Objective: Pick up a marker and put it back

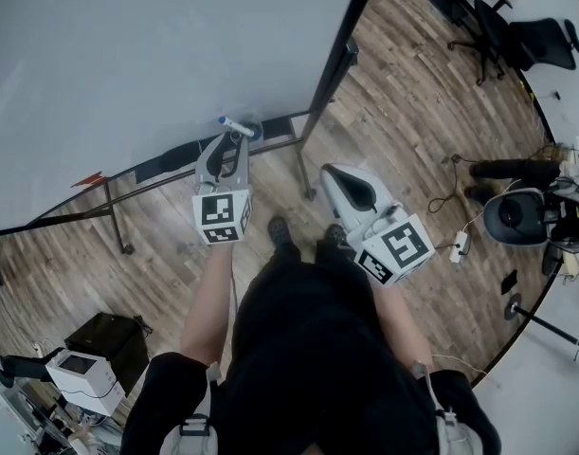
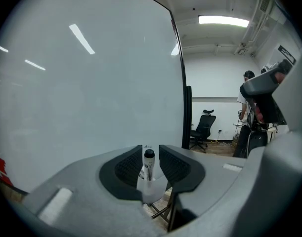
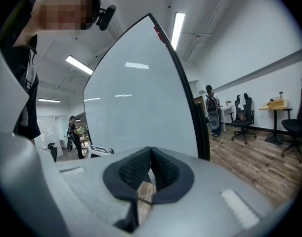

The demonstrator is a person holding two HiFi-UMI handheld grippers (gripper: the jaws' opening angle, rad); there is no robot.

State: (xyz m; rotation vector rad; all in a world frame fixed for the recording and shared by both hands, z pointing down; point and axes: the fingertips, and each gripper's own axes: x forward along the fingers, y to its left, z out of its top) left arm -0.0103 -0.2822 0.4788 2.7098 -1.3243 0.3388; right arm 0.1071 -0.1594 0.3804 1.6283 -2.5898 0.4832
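Left gripper: the left gripper has its jaws a little apart, with a narrow gap on each side of the marker that stands between them. The pads do not press on it.
Right gripper: the right gripper has its jaws together with nothing between them. In the head view it hangs low, near the person's legs, and well apart from the marker.
Marker position: in the head view the marker sits at the lower edge of the whiteboard, just past the tips of the left gripper.
Hard to tell: the gripper body covers the lower barrel, so what the marker rests on cannot be made out. The print on the barrel is too small to read. The whiteboard's top and left side are cut off in the head view.
Marker look: a slim white cylinder with a dark rounded cap, pointing away from the camera in the left gripper view.
Gripper look: smooth grey moulded shells. The dark pads have a fine ribbed grain. In the head view, each gripper carries a white cube with black square markers.
Whiteboard: a glossy pale panel reflecting the ceiling lights, in a thin dark frame on a dark metal stand.
Floor: wood-look planks in mixed brown tones.
Background: a black office chair on the far side of the room.
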